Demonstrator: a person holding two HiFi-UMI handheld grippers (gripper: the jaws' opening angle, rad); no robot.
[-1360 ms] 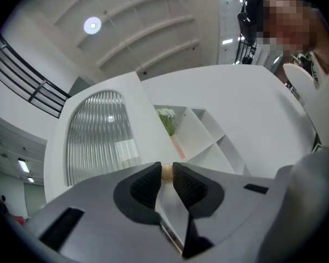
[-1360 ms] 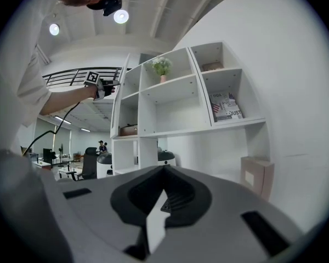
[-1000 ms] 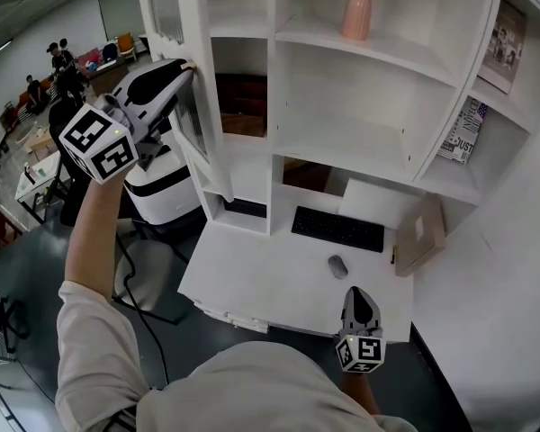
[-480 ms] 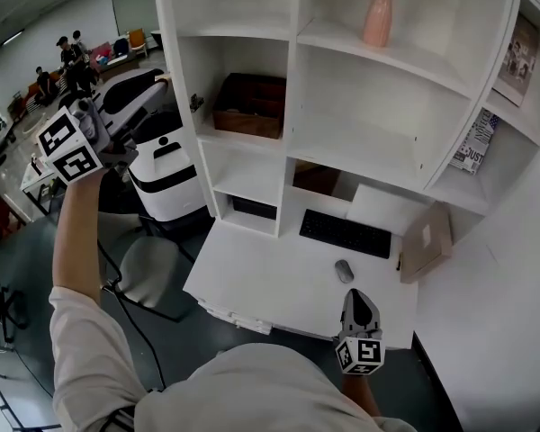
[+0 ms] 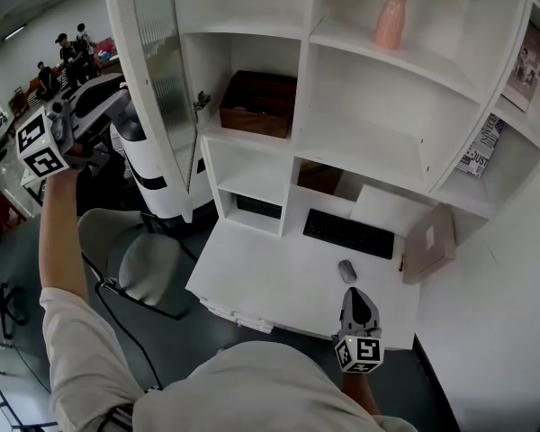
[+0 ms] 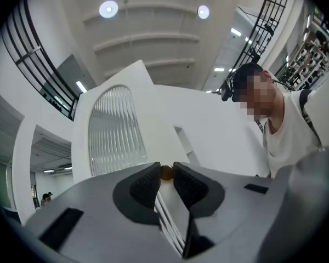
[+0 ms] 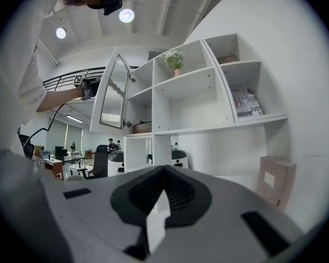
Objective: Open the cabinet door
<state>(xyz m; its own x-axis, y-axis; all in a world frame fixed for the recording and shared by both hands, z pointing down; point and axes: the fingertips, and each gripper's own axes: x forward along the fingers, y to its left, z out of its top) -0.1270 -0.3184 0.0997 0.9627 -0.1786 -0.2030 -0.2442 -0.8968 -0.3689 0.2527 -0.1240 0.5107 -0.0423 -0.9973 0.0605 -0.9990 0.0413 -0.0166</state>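
The white cabinet door (image 5: 157, 70) with ribbed glass stands swung out to the left of the shelf unit. It fills the left gripper view (image 6: 118, 136) and shows far off in the right gripper view (image 7: 112, 95). My left gripper (image 5: 124, 97) is at the door's outer edge, shut on its small brass knob (image 6: 165, 172), which sits between the pad tips. My right gripper (image 5: 357, 293) hangs low over the desk's front edge, jaws shut with nothing in them (image 7: 164, 170).
The opened compartment holds a brown box (image 5: 259, 102). A pink vase (image 5: 390, 18) stands on the top shelf. On the desk (image 5: 270, 282) lie a keyboard (image 5: 349, 232), a mouse (image 5: 346, 271) and a cardboard box (image 5: 429, 241). An office chair (image 5: 139, 264) stands at left.
The door has swung further out to the left, its glass now facing me. My left gripper went left with the knob. The right gripper has stayed put.
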